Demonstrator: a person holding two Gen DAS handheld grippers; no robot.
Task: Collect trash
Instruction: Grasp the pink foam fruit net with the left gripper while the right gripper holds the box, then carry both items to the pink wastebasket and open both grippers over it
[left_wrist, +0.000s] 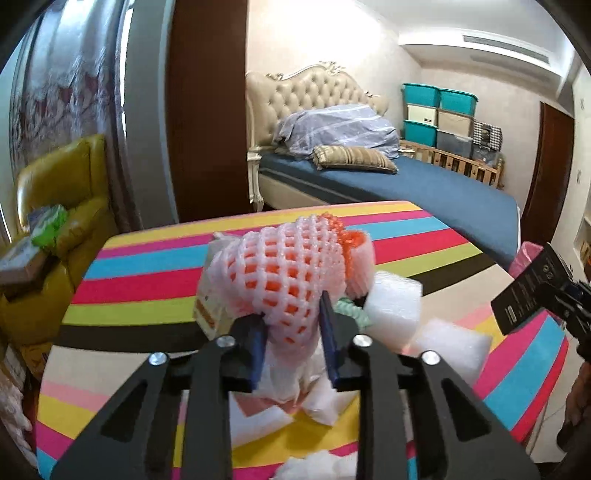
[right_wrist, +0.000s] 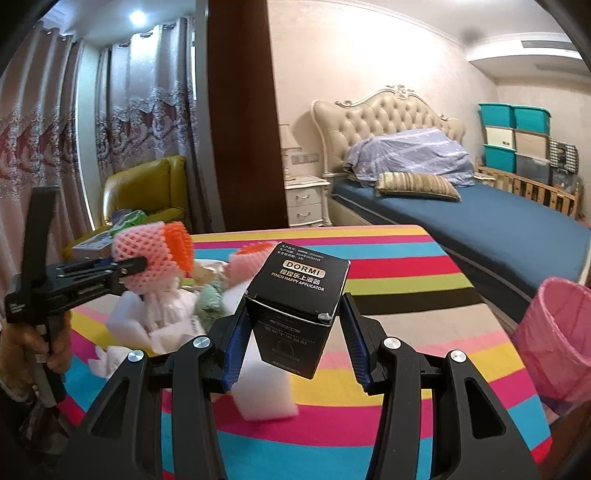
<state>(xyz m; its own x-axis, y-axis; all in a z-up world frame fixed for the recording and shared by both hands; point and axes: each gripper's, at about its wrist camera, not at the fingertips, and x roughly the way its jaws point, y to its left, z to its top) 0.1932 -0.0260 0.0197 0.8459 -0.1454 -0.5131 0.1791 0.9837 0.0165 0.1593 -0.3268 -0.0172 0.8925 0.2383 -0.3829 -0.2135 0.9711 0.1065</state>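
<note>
Left gripper (left_wrist: 291, 317) clenched on foam net (left_wrist: 280, 266), right gripper (right_wrist: 295, 325) gripped black box (right_wrist: 299, 299), both above striped tabletop (right_wrist: 406, 258), pink bin (right_wrist: 557, 332) nearby.

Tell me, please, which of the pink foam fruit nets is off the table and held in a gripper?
The pink foam net with the orange net tucked inside, clamped in the left gripper. The other pink net lies in the pile on the striped table.

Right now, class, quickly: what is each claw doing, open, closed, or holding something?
Left claw: closed on the pink foam fruit net.
Right claw: closed on the black box.
</note>
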